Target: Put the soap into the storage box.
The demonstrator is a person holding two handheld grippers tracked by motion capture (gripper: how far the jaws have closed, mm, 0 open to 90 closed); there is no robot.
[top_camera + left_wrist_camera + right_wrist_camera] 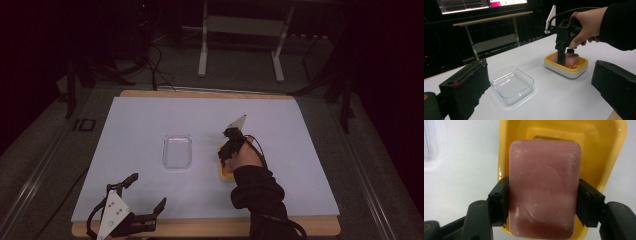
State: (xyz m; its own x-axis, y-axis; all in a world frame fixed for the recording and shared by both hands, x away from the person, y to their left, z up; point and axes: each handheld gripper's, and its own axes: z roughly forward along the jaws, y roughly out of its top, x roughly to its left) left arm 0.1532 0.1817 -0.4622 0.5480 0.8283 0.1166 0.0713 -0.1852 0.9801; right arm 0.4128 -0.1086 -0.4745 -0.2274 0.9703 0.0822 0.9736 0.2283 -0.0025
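A pink soap bar (544, 170) lies within a yellow soap dish (609, 157) on the white table sheet. My right gripper (541, 202) points straight down into the dish, and its two black jaws press on the bar's long sides. I cannot tell whether the bar is lifted off the dish. In the high view a hand holds this gripper (226, 159) over the dish (223, 172), right of centre. My left gripper (146, 191) rests near the front left edge with its jaws wide apart and nothing between them. From there I see the soap (572, 60) and dish (566, 68).
A clear, empty rectangular container (177, 151) sits at the table's centre, left of the dish and also in the left gripper view (511, 83). The white sheet (140, 120) covers a wooden board. A metal stand (240, 30) is on the floor beyond the table.
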